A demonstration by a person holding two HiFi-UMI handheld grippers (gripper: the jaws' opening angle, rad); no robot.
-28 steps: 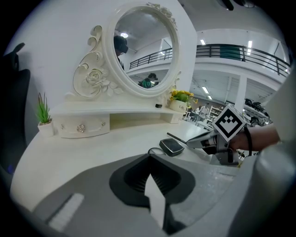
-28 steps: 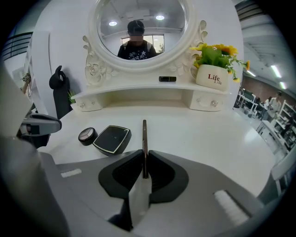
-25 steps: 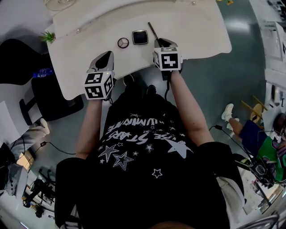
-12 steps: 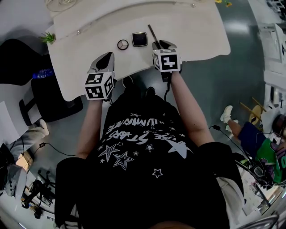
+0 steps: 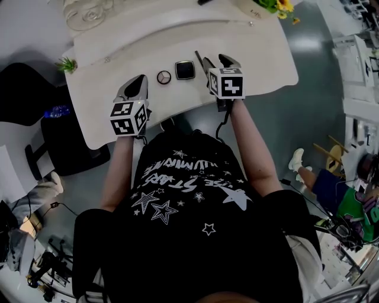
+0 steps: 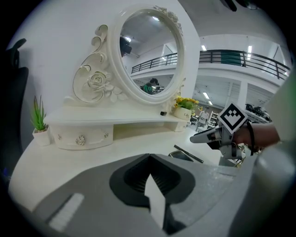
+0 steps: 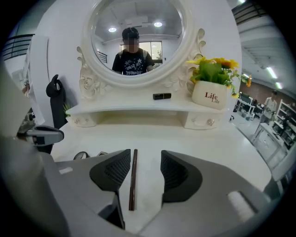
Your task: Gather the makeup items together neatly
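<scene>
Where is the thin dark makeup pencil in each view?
Head view: the thin dark makeup pencil lies on the white table, just left of the right gripper.
Left gripper view: right of centre, on the table, just below-left of the right gripper.
Right gripper view: low centre, between the jaws, which have just been opening.
Shared landmark: the pot of yellow flowers.

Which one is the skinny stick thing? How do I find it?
Find the white dressing table with the big round mirror. Near its front edge, right of the square compact, a pencil lies between the right tongs, which have just been opening. It is the only long, thin, dark stick; its neighbours are flat cases.
</scene>
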